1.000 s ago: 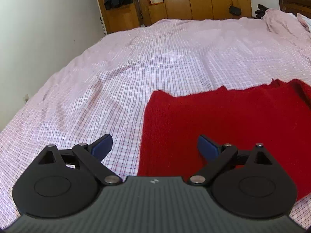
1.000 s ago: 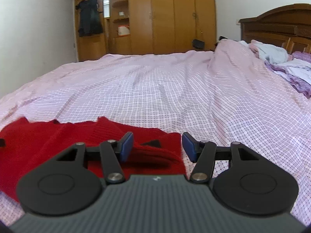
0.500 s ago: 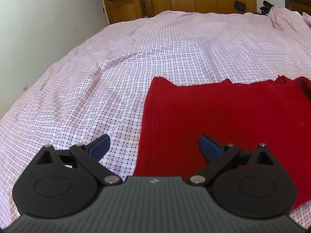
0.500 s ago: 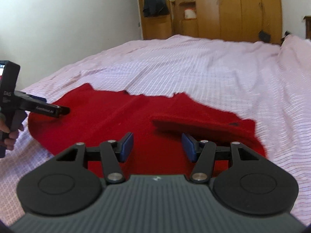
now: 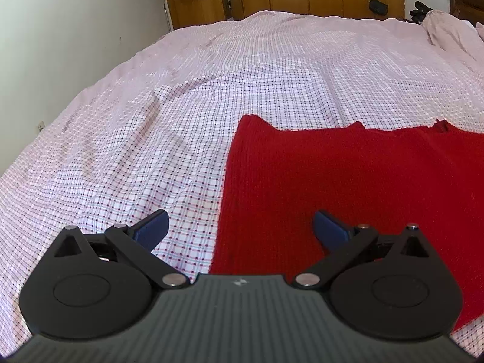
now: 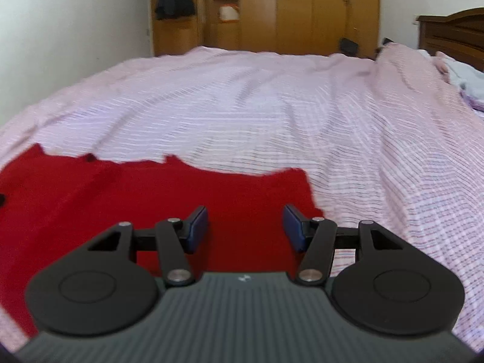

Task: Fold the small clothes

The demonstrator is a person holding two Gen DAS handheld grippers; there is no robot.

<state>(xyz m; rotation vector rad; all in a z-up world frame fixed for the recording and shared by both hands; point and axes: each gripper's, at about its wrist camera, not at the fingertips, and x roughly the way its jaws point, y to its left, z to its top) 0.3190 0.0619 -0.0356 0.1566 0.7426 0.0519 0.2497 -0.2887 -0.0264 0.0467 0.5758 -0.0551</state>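
Note:
A red knit garment (image 5: 348, 175) lies flat on the checked pink bedspread (image 5: 151, 139). My left gripper (image 5: 240, 227) is open and empty, hovering over the garment's left edge, one finger over the bedspread and the other over the red knit. In the right wrist view the same garment (image 6: 151, 193) fills the lower left. My right gripper (image 6: 245, 230) is open and empty, just above the garment's right end near its corner.
The bedspread (image 6: 302, 115) stretches far ahead. Wooden wardrobes (image 6: 302, 12) stand at the back and a white wall (image 5: 60, 30) is on the left. A dark headboard (image 6: 453, 33) and loose clothes (image 6: 466, 81) are at the right.
The right gripper has swung back to the right, over the garment's right end, which now looks flat rather than folded over. The left gripper has tilted down slightly over the left edge.

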